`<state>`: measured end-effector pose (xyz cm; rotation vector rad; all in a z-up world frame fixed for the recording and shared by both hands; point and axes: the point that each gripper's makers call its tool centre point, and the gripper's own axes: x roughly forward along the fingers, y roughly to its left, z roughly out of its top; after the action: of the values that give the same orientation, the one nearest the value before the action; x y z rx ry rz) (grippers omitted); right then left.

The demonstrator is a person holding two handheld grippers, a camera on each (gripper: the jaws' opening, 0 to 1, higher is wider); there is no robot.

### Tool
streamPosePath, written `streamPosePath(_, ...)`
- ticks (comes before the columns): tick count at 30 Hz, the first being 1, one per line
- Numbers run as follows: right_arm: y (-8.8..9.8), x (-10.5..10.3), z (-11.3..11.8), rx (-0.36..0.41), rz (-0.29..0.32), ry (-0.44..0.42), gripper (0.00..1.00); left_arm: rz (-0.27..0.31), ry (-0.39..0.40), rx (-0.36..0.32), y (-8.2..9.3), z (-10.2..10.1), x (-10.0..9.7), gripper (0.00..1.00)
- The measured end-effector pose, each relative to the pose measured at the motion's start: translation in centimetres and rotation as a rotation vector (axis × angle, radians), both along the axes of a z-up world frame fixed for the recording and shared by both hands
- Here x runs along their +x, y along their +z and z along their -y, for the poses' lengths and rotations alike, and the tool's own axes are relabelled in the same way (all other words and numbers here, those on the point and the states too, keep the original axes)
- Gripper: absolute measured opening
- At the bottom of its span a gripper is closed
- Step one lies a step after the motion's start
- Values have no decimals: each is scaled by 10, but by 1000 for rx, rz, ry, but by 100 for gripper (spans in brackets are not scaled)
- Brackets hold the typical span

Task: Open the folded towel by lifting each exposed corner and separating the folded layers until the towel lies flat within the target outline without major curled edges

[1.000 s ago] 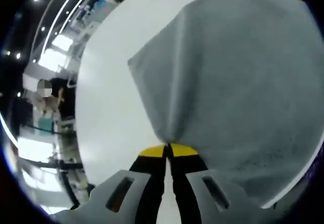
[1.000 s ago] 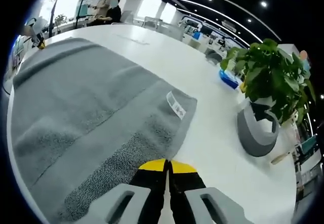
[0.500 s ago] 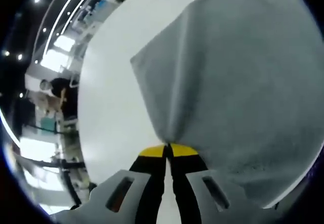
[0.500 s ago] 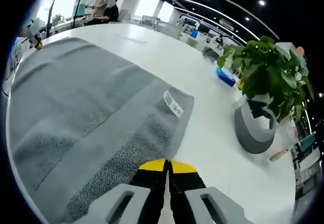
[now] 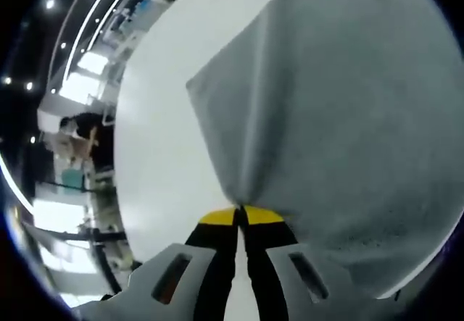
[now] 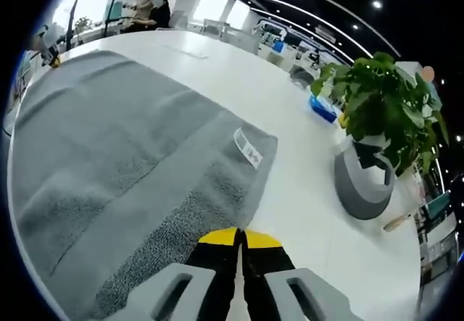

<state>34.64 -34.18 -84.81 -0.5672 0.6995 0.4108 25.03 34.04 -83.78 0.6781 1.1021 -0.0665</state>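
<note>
With both my left gripper [image 5: 240,216] and right gripper [image 6: 239,238] still clamped on edges of the grey terry towel [image 6: 123,161], it stays stretched over the white worktop [image 6: 304,190], barely shifted, nearly flat.

Left gripper [image 5: 240,212]: two black jaws, yellow-capped tips, pale grey moulded shells flanking base, each with dark slanted oblong slot showing reddish tint inside. Right gripper [image 6: 240,235]: same build, black jaws with yellow tip caps, light grey housings either side, one dark oblong slot apiece. No cables, screws or sleeves seen.
</note>
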Motion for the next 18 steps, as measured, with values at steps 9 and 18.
streamPosePath(9,0,-1,11,0,-2,-37,0,9,7,22,-1,-5,-2,2)
streamPosePath(18,-1,-1,16,1,-16,-65,0,-11,4,61,-1,-5,-1,2)
